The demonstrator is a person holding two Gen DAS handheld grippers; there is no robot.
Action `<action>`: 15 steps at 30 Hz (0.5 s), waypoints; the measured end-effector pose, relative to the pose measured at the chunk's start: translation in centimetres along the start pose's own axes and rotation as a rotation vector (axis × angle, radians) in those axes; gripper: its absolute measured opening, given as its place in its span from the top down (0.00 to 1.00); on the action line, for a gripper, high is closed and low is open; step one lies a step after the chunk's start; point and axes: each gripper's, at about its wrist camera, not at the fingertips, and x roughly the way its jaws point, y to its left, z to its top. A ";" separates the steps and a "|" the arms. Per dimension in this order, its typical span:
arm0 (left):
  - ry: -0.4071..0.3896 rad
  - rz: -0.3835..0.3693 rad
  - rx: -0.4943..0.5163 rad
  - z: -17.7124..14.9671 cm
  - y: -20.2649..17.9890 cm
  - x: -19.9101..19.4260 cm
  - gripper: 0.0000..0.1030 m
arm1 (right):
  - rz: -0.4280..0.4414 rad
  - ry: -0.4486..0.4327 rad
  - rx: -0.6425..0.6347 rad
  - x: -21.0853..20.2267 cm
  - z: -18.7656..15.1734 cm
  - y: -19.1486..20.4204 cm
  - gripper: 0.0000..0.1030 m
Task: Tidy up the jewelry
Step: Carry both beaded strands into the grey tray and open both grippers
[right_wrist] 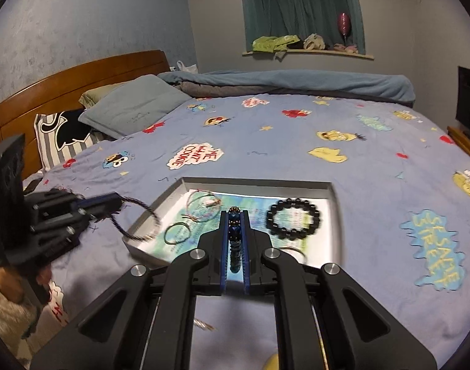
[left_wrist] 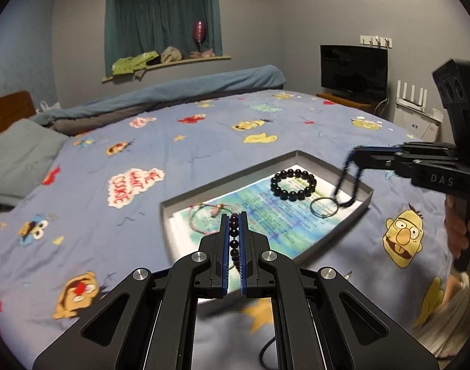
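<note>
Motion blurs both bead strands (left_wrist: 234, 234) (right_wrist: 235, 231), each pinched in a closed hand-held gripper (left_wrist: 234, 215) (right_wrist: 235, 212).

Black bead bracelet (left_wrist: 293, 184), green ring (left_wrist: 324, 207), pink cord bracelet (left_wrist: 204, 217) flat in shallow grey tray (left_wrist: 369, 195) on bed; two bead strings held above.

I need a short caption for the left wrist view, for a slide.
Left gripper shut on a purple bead bracelet above the tray; right gripper brings a blue one.

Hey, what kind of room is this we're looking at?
Most likely a bedroom: a wide bed with a cartoon-print sheet, pillows against a wooden headboard, and a curtained window. The jewelry tray sits right on the bed.
</note>
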 end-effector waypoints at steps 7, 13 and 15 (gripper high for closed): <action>0.088 -0.054 -0.092 -1.6 0.6 3.7 0.94 | 0.036 0.086 0.015 4.5 -1.2 1.1 0.93; 0.164 -0.041 -0.171 -3.5 3.0 5.4 0.94 | 0.013 0.172 0.075 6.7 -3.3 -0.8 0.93; 0.178 -0.044 -0.181 -3.9 3.2 5.8 0.94 | 0.010 0.188 0.099 7.1 -3.6 -1.4 0.93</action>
